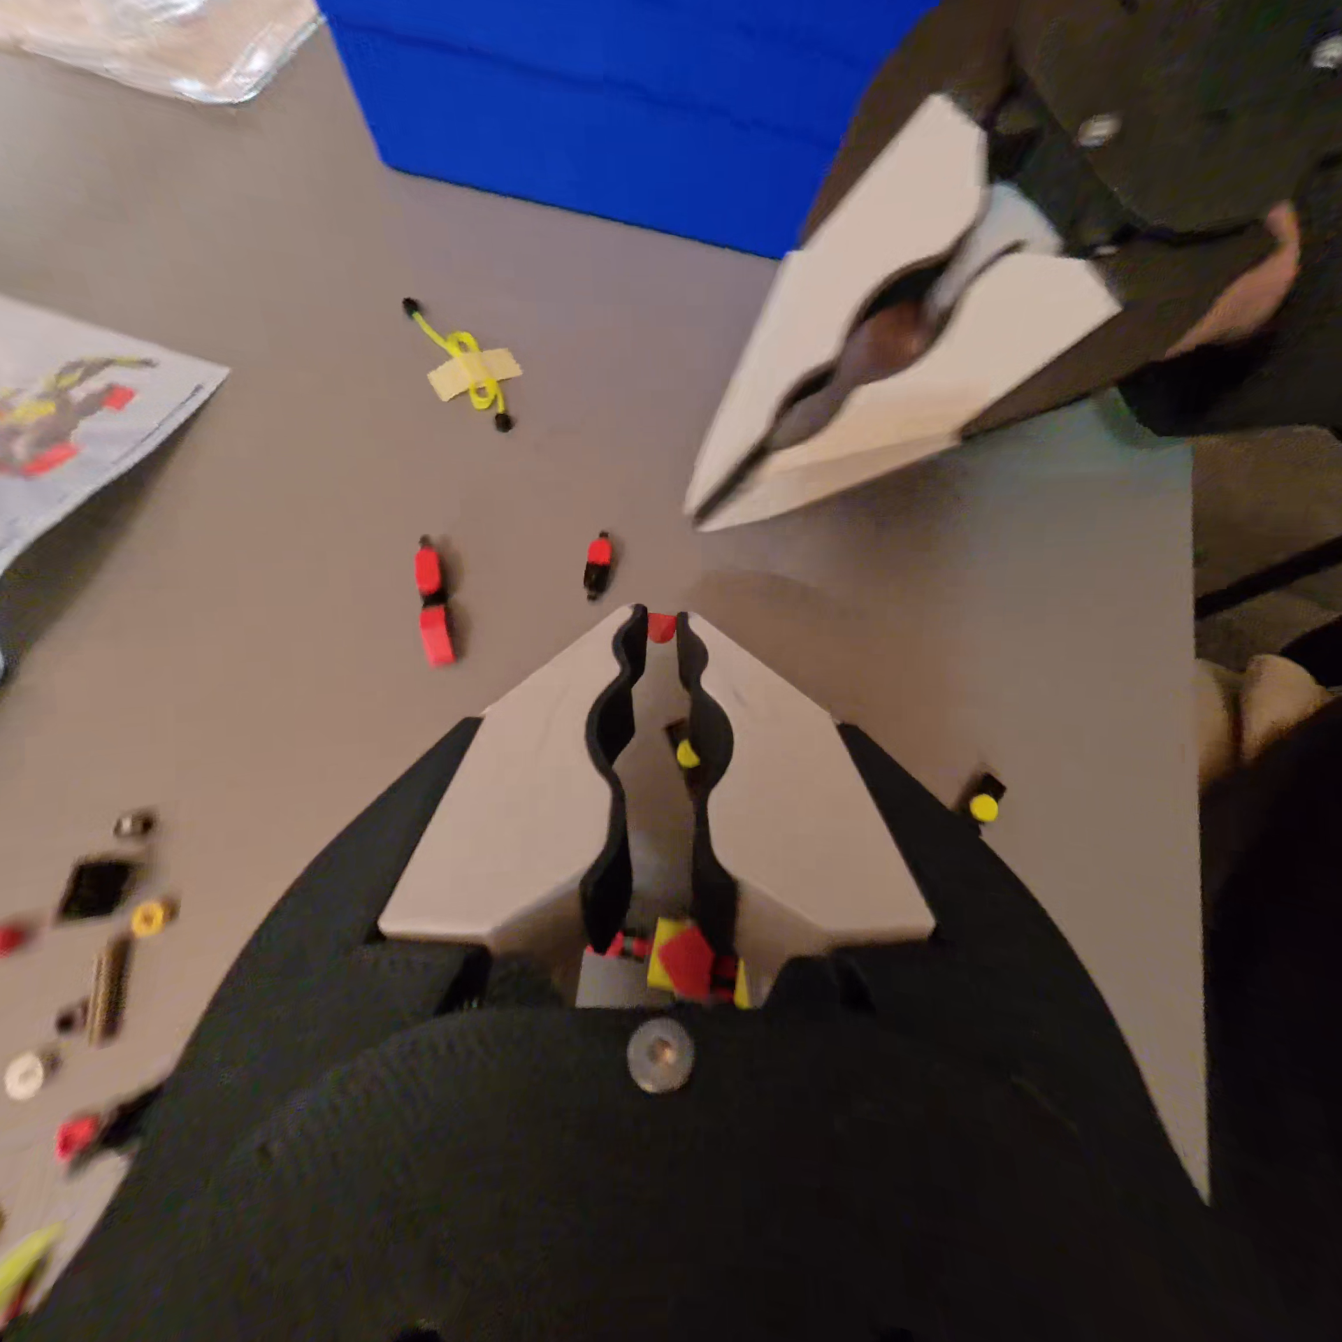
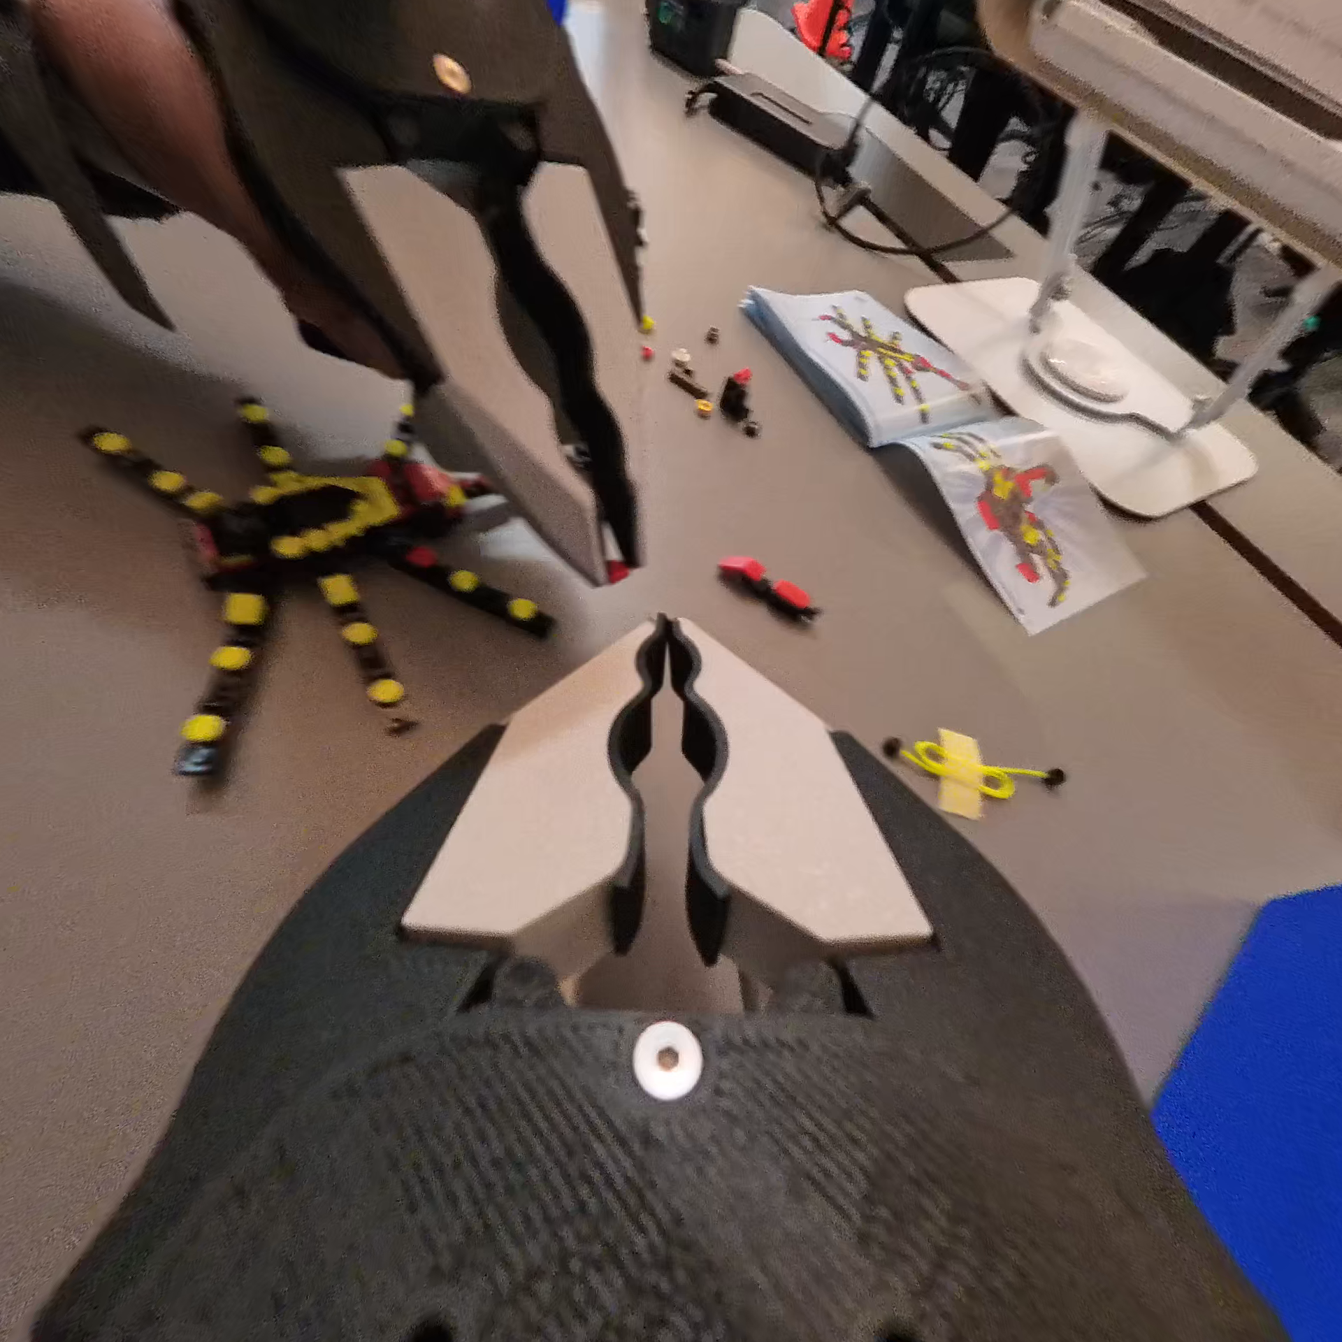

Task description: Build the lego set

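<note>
we see left tongs (image 1: 661, 617) clenched on red piece (image 1: 660, 627) | right tongs (image 2: 664, 623) clenched, empty | spider model (image 2: 305, 523) on table (image 2: 944, 908)

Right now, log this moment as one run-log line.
left tool: shut on small red piece | right tool: shut, empty | spider model: on table, unfinished | red-black leg pieces: loose

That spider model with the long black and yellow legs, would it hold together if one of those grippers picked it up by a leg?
Probably not well. The spider model has thin legs spreading far from its body, so a leg would likely bend at a joint or snap off. It looks light, being small plastic pieces. Pushed across the smooth table, it would likely slide rather than tip, since it lies flat.
</note>
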Available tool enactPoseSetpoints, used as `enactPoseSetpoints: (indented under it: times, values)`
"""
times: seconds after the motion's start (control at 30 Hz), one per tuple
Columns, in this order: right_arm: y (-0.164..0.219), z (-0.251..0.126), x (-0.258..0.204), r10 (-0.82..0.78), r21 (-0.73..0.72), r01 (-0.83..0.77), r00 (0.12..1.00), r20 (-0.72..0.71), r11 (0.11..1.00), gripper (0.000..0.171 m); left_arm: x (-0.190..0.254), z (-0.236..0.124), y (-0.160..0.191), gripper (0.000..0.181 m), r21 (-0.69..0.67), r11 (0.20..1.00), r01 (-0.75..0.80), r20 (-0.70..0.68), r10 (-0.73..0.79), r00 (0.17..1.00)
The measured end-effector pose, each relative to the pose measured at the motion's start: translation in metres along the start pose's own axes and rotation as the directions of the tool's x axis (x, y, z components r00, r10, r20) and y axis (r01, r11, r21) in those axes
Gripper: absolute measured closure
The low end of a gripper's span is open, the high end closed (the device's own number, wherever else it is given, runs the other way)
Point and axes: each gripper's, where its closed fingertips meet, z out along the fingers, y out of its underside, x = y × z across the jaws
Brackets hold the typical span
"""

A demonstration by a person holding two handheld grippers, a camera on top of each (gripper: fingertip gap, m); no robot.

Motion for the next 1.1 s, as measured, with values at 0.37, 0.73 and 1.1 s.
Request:
enactPoseSetpoints:
  times: [0.37, 0.73, 1.1]
  values:
    - [0.037, -0.003, 0.031, 0.114, -0.102, -0.125, 0.988, -0.103, 0.987, 0.156, -0.017, 0.036, -0.002, 0.176, -0.118, 0.989, -0.090, 0.075, 0.099, 0.992]
    - [0.034, 0.010, 0.018, 0.109, -0.109, -0.109, 0.994, -0.002, 0.988, 0.153, -0.017, 0.036, 0.007, 0.176, -0.117, 0.990, -0.072, 0.040, 0.077, 0.996]
    - [0.027, 0.005, 0.027, 0.227, -0.048, -0.225, 0.974, 0.024, 0.973, 0.158, -0.021, 0.045, -0.004, 0.176, -0.110, 0.994, 0.005, -0.001, -0.005, 1.000]
